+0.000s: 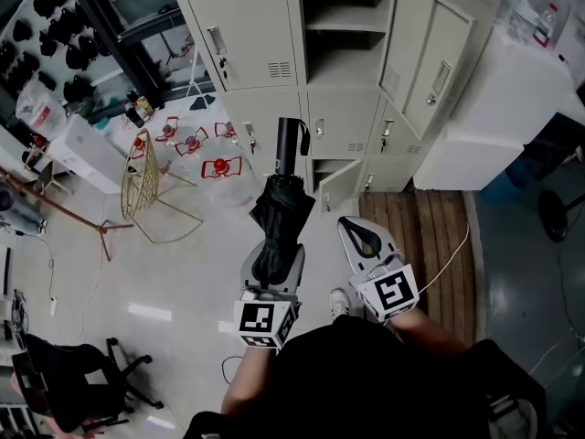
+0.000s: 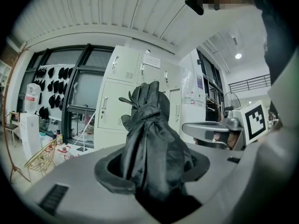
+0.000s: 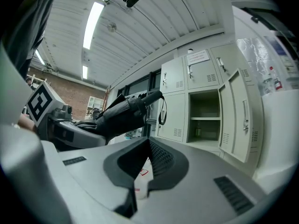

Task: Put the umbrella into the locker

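Observation:
A black folded umbrella sticks out toward the lockers, its handle leading, and my left gripper is shut on its bundled cloth. The left gripper view shows the cloth filling the space between the jaws. My right gripper hangs beside it on the right, shut and empty, tips together. The grey locker bank has an open compartment with a shelf, its door swung out to the right. In the right gripper view the umbrella lies to the left of that open locker.
A small lower locker door stands ajar. A gold wire stand and clear pieces with red marks lie on the floor at left. A white cabinet is at right, with wooden boards and a cable before it.

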`<state>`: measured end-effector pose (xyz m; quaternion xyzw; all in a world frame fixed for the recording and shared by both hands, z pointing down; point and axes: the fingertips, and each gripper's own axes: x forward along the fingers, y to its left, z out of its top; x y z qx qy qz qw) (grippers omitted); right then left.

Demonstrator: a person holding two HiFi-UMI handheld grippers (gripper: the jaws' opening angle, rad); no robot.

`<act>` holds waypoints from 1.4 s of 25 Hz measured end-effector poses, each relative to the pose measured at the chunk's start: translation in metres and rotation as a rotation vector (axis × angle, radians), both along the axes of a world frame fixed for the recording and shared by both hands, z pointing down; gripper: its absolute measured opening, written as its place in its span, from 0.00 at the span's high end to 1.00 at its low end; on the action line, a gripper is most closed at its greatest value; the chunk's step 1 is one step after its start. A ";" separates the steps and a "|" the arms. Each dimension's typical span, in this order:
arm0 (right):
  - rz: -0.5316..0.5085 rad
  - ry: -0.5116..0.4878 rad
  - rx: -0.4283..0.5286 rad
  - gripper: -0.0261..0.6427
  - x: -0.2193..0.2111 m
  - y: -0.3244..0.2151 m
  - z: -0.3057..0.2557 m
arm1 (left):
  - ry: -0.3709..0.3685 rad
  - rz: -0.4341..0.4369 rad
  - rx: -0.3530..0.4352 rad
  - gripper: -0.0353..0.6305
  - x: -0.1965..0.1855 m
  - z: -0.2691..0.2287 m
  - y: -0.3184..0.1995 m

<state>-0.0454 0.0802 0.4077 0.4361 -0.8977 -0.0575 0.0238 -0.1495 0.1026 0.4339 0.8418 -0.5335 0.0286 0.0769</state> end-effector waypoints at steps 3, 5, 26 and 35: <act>0.004 -0.006 0.017 0.96 0.010 -0.024 -0.001 | -0.003 0.001 -0.009 0.60 0.009 -0.001 -0.023; 0.004 -0.010 0.022 0.96 0.015 -0.038 -0.001 | -0.006 0.005 -0.013 0.60 0.016 -0.001 -0.037; 0.037 -0.013 -0.038 0.96 0.079 -0.157 0.011 | -0.011 0.071 -0.065 0.60 0.084 0.006 -0.177; 0.152 -0.026 -0.044 0.96 0.092 -0.230 0.016 | 0.004 0.185 -0.117 0.60 0.094 0.019 -0.250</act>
